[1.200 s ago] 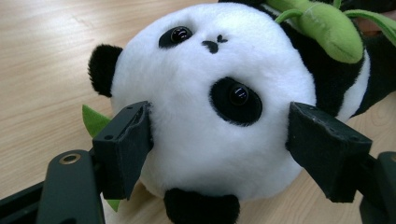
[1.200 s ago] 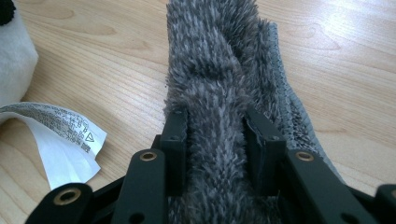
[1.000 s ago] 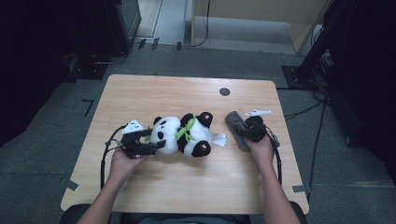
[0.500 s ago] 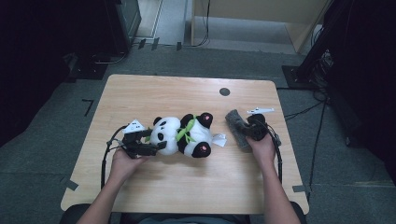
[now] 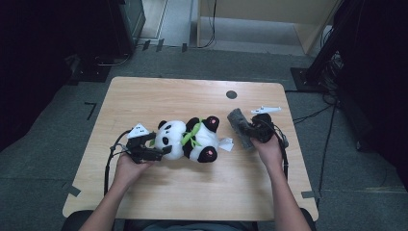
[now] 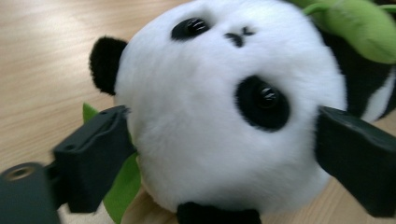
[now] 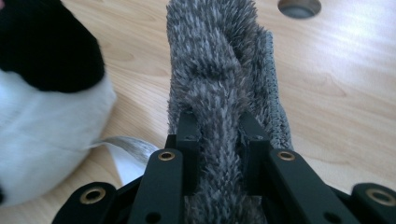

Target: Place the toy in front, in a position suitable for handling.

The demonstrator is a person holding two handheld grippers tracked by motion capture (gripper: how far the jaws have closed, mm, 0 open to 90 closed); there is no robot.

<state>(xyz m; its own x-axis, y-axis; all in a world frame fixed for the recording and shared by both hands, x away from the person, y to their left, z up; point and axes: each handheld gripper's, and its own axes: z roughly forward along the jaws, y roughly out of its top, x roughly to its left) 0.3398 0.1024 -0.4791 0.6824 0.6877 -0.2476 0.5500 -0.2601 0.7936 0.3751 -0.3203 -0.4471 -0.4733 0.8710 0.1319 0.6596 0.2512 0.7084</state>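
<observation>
Lying on its back near the middle of the table, the panda has its head toward the left gripper and its feet toward the right gripper. The left jaws have just been opening and now stand wide on either side of the head; in the left gripper view the left jaw seems to brush the fur by the cheek and the right one sits just beside it, with no squeeze visible, so I read the head as bracketed rather than held. A green leaf pokes out beneath it.

The right jaws are clamped on a fold of grey cloth, a shaggy, towel-like piece that stands up between them just beside the panda's black foot and its white tag.

Both things look light and soft. The panda should give under pressure and spring back, so a grip on the round head will likely slip off the plush unless the jaws close deep; the neck, or a limb, looks a surer hold. The cloth is limp and will droop and drag wherever it is not pinched, so a bunched fold, as now, seems the right place. Nothing here looks fragile.

A small white toy plane lies beyond the right hand, near a dark hole in the tabletop.
</observation>
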